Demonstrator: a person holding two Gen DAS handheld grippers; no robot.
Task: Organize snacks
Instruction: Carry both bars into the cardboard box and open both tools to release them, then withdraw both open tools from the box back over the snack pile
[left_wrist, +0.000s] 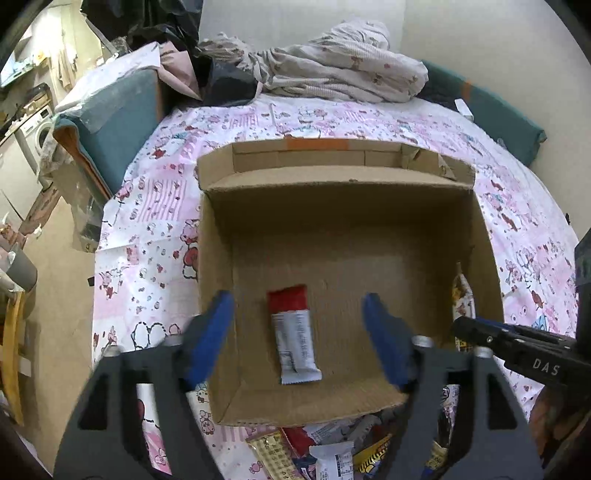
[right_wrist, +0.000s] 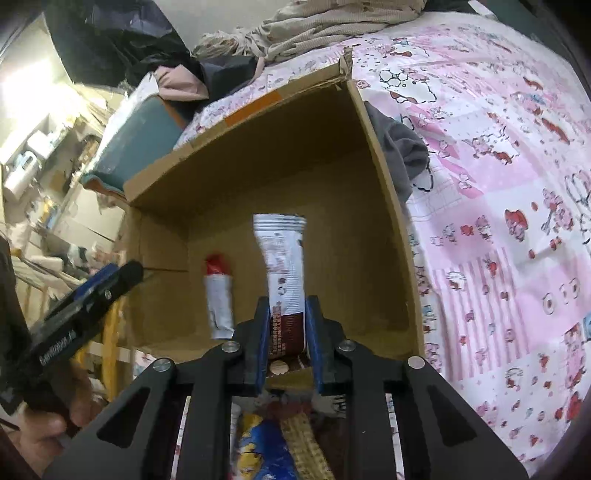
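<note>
An open cardboard box (left_wrist: 484, 236) stands on a pink cartoon bedsheet. A red-and-silver snack bar (left_wrist: 295, 339) lies flat on its floor near the front wall, touched by nothing. My left gripper (left_wrist: 297, 300) hangs open above that bar, its blue fingers (left_wrist: 214, 328) spread wide to either side. My right gripper (right_wrist: 288, 302) is shut on a silver-and-brown snack bar (right_wrist: 282, 254), which sticks upright over the box (right_wrist: 373, 122) interior. The red-and-silver bar (right_wrist: 218, 295) lies to its left. In the left wrist view the right gripper (left_wrist: 517, 339) reaches in over the box's right wall.
A heap of loose snack packets (left_wrist: 325, 454) lies in front of the box, also below my right gripper (right_wrist: 258, 443). A grey cloth (right_wrist: 402, 147) rests against the box's right side. Crumpled bedding (left_wrist: 343, 62) and a teal cushion (left_wrist: 118, 122) are behind.
</note>
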